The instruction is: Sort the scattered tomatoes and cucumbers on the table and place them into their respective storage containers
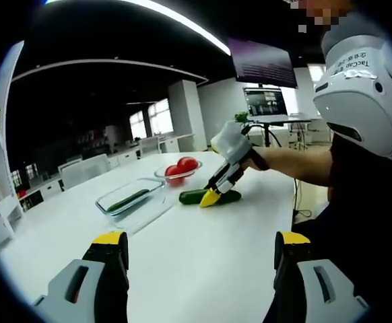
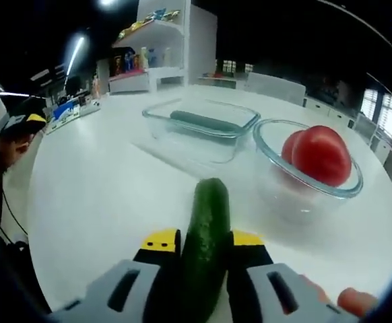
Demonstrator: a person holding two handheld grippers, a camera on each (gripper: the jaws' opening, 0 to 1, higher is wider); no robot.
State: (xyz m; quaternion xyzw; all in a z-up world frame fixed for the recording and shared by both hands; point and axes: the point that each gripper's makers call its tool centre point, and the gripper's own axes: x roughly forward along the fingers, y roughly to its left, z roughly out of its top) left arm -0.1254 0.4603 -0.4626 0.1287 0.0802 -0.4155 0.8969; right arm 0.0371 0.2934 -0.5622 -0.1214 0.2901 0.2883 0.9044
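A dark green cucumber (image 2: 205, 235) lies lengthwise between my right gripper's (image 2: 204, 242) yellow-tipped jaws, which are shut on it at the white table. From the left gripper view that cucumber (image 1: 209, 196) rests on the table with the right gripper (image 1: 211, 196) on it. Beyond it stands a rectangular glass container (image 2: 203, 128) holding one cucumber (image 2: 203, 122), and a round glass bowl (image 2: 304, 176) with two red tomatoes (image 2: 320, 155). The container (image 1: 132, 200) and the bowl (image 1: 180, 175) also sit mid-table in the left gripper view. My left gripper (image 1: 199, 245) hovers open over bare table, nothing between its jaws.
The white table (image 1: 203, 262) reaches wide around the containers. A person's forearm (image 1: 297, 163) crosses in from the right. White shelving (image 2: 159, 47) with goods stands behind the table, and a monitor (image 1: 267, 102) on a desk stands at the far side.
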